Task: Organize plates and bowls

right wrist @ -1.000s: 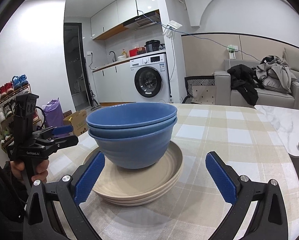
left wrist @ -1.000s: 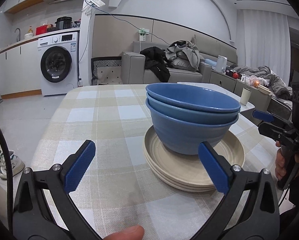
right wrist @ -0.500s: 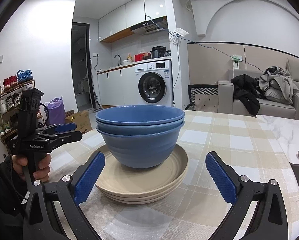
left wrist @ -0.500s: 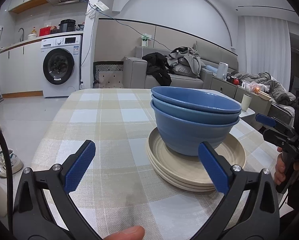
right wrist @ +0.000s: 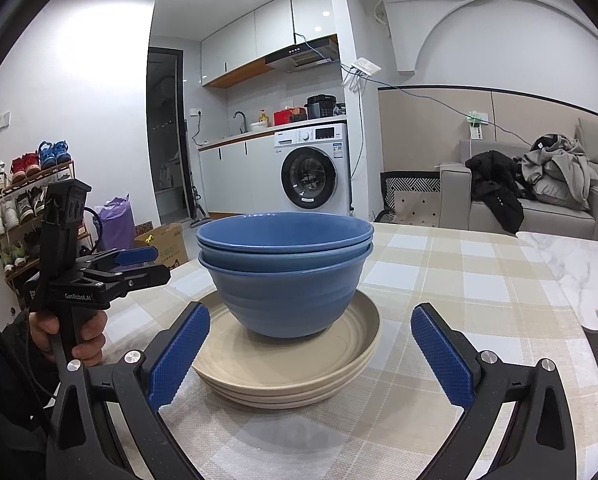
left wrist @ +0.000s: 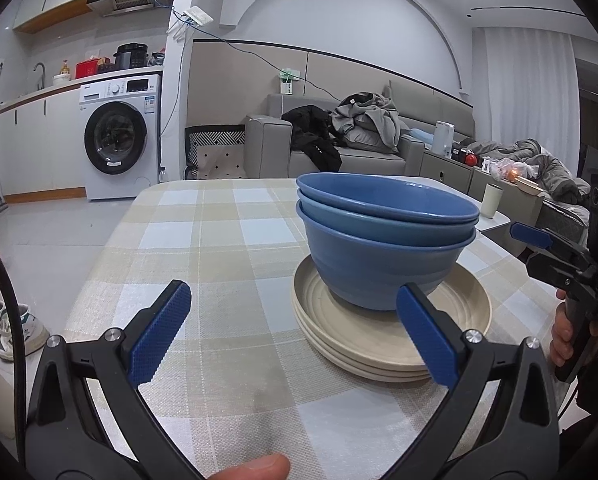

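Three blue bowls (right wrist: 287, 268) sit nested one inside another, and that nest stands in the middle of a stack of cream plates (right wrist: 299, 364) on the checked table (left wrist: 219, 248). The plates look like three, lying rim on rim; the bowls are empty as far as the top one shows, and the plates hold nothing but the bowls.

The sorting seems nearly or fully done: like is stacked with like, and the whole pile stands upright near one side of the table. Both tools hang back from it. The left tongs (left wrist: 295, 332) hover over the cloth with their blue pads wide apart and nothing between them; the right tongs (right wrist: 315, 356) do the same from the other side, parted and empty, with the plate stack just ahead of them.

If anything is left, I would guess it is lifting the bowls off the plates to give each pile its own spot. That would call for pinching the bowl rims together, since a grip on the top one alone would leave the others behind.
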